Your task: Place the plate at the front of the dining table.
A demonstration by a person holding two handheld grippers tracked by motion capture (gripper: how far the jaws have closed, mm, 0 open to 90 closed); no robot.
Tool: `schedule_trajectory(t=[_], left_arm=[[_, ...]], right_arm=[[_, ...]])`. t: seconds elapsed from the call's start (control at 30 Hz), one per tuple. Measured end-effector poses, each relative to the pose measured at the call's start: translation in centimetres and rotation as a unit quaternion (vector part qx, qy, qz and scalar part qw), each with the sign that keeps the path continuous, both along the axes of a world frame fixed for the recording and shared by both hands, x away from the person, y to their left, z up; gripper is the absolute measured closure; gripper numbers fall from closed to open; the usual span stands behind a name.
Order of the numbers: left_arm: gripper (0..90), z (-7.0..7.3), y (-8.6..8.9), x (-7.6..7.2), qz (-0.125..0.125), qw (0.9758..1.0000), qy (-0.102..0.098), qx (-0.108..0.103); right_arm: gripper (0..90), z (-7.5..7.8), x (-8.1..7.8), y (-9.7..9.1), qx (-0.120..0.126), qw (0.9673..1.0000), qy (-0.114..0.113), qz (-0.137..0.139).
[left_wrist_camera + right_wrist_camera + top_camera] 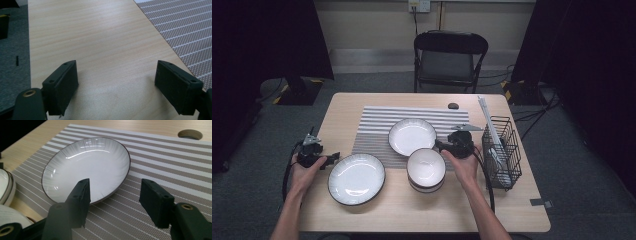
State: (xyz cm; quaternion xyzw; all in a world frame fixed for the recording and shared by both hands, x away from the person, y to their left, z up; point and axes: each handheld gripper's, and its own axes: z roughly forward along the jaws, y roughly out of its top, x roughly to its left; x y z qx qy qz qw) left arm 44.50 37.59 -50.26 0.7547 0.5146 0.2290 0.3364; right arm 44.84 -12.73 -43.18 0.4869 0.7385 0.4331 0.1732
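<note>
A small white plate (412, 136) with a dark rim lies on the striped placemat (377, 125). In the right gripper view this plate (87, 167) sits just beyond the left jaw, and only mat shows between the jaws. My right gripper (439, 146) (116, 190) is open, level with the plate's right edge and above the stacked bowls (426, 169). A larger white plate (356, 178) rests on the bare table near the front. My left gripper (329, 159) (117, 75) is open beside that plate's left rim, over bare wood.
A black wire rack (502, 150) holding pale utensils stands at the table's right edge, close to my right hand. A round hole (190, 133) sits in the tabletop beyond the mat. A folding chair (449, 60) stands behind the table (437, 210).
</note>
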Motion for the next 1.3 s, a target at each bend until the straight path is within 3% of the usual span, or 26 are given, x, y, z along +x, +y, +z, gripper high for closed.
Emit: schedule_trajectory(t=[0.13,0.6,0.7,1.07,1.3], left_arm=[[16.7,0.0,0.0,0.0,0.001,1.0,0.0,0.0],[15.7,0.0,0.0,0.1,0.0,1.0,0.002,-0.002],[15.7,0.0,0.0,0.1,0.0,1.0,0.002,-0.002],[15.2,0.0,0.0,0.1,0.0,1.0,0.003,-0.003],[15.2,0.0,0.0,0.1,0.0,1.0,0.003,-0.003]], right_arm=[[42.9,0.2,-0.5,-0.1,-0.016,0.9999,-0.005,-0.004],[41.0,1.9,-1.9,-1.3,0.001,0.9998,-0.021,-0.007],[41.6,2.5,-2.4,-1.6,0.008,0.9992,-0.037,-0.009],[40.4,4.5,-3.8,-2.8,0.011,0.9991,-0.041,-0.003],[44.3,5.7,-4.7,-4.0,0.012,0.9992,-0.039,-0.003]])
